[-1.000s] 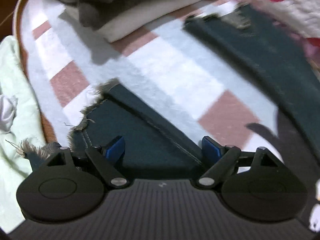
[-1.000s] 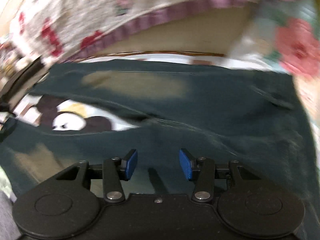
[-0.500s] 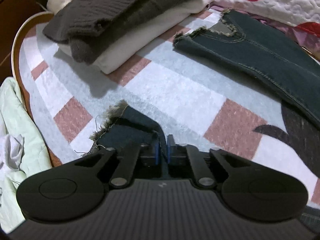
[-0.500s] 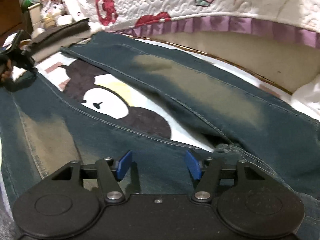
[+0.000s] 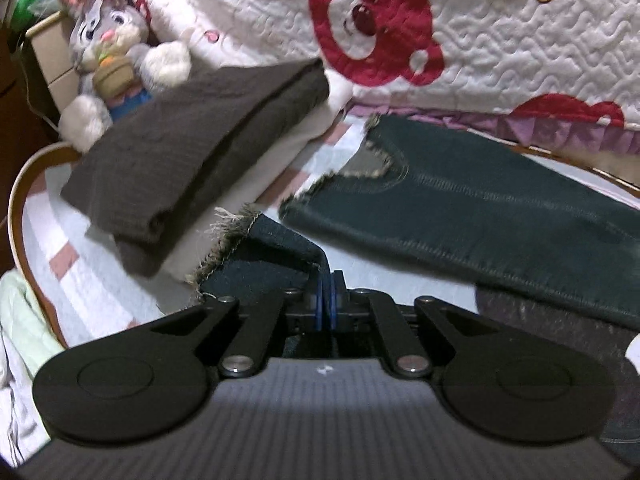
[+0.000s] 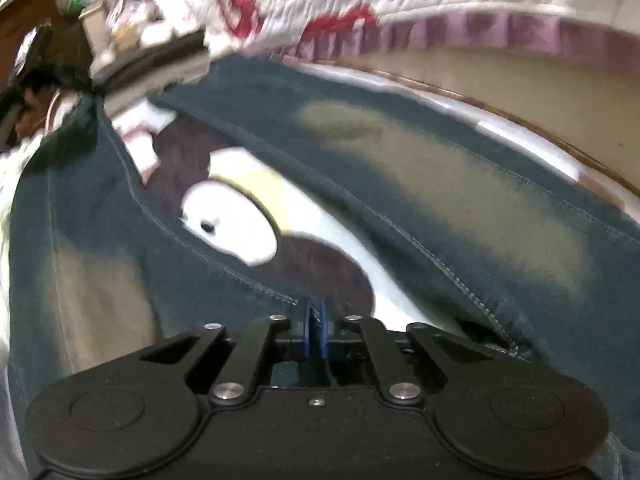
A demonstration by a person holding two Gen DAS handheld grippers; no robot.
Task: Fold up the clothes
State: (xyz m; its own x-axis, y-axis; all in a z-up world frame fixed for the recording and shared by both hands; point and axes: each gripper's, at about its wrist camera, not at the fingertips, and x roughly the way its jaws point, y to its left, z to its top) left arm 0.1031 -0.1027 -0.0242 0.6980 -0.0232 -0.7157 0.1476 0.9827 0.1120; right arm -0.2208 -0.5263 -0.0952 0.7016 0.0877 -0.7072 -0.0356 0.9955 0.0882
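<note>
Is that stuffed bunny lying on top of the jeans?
No: in the left wrist view the stuffed bunny sits behind the folded dark sweater, well apart from the jeans.

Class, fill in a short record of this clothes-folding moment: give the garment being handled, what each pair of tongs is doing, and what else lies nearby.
garment: dark jeans, legs spread apart on a patterned mat
left tongs: shut on the frayed hem of one jeans leg, lifting it
right tongs: jaws have just been closing, now shut on the inner seam of a leg near the crotch
other leg: lying flat, frayed hem showing
nearby: folded dark and white clothes in a stack, plush rabbit, quilt with red bears
</note>
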